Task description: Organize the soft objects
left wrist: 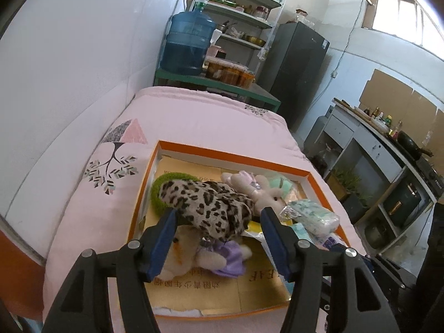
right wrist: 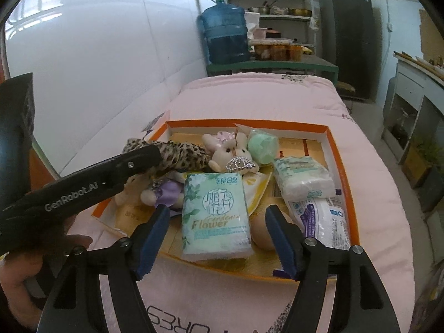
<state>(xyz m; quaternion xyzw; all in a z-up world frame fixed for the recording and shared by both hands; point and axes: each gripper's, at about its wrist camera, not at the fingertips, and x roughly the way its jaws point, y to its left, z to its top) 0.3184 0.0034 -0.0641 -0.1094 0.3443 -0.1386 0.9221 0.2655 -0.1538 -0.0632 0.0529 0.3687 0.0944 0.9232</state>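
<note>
An orange-rimmed box (left wrist: 233, 158) on a pink quilt holds the soft things. Inside lie a leopard-print cloth (left wrist: 205, 202), a green fuzzy piece (left wrist: 163, 191), a plush bunny in a purple dress (left wrist: 219, 258) and a pale bunny (left wrist: 260, 191). My left gripper (left wrist: 219, 213) is open over the near end of the leopard cloth. In the right wrist view, a green "Flower" tissue pack (right wrist: 215, 213) lies between the fingers of my open right gripper (right wrist: 218, 211), with a gap on each side. A white tissue pack (right wrist: 304, 176) and a purple-printed pack (right wrist: 324, 222) lie to its right.
A white wall (left wrist: 69, 83) runs along the bed's left side. Beyond the bed stand a blue water jug (left wrist: 188, 44) on a green table, shelves and a dark fridge (left wrist: 297, 66). A counter (left wrist: 383, 144) lines the right. A hand (right wrist: 16, 277) holds the left gripper's body.
</note>
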